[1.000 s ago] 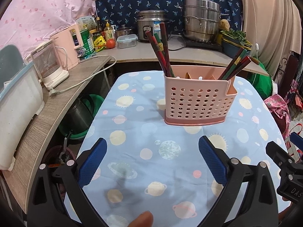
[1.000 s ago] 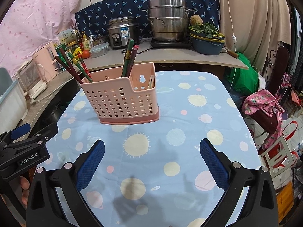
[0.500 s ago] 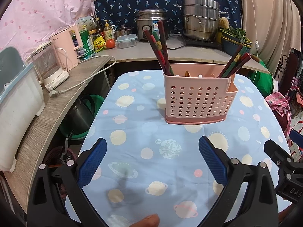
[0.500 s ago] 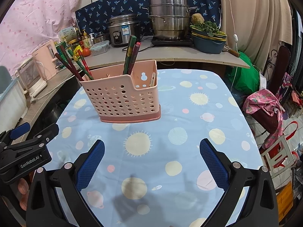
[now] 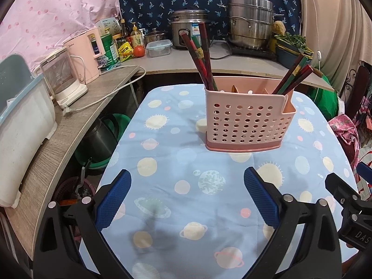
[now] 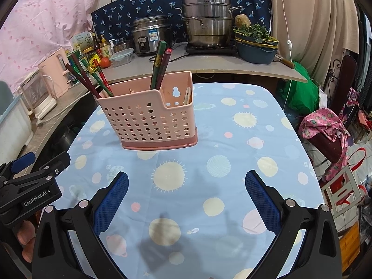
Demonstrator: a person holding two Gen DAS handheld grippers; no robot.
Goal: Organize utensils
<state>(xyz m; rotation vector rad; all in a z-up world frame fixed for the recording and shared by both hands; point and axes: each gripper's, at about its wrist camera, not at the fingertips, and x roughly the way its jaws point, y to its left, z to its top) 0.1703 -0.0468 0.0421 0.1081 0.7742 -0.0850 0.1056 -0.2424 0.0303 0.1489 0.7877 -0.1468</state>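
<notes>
A pink perforated utensil caddy (image 5: 247, 118) stands upright on the blue planet-print tablecloth (image 5: 209, 186); it also shows in the right wrist view (image 6: 151, 121). Red and green chopsticks (image 5: 202, 55) lean out of its left end and more chopsticks (image 5: 293, 76) out of its right end. Pale utensil handles (image 6: 187, 95) poke up in the end compartment. My left gripper (image 5: 187, 197) is open and empty, low over the cloth in front of the caddy. My right gripper (image 6: 186, 197) is open and empty, also in front of the caddy.
A wooden counter (image 5: 69, 125) runs along the left with a kettle (image 5: 62, 76) and a white bin (image 5: 21, 139). The back counter holds a rice cooker (image 5: 186, 25), steel pots (image 5: 251, 25) and a bowl of greens (image 6: 255, 46). The other gripper shows at the right edge (image 5: 348, 209).
Both grippers have drawn back slightly from the caddy and risen a little. Both stay open and empty; the caddy has not moved.
</notes>
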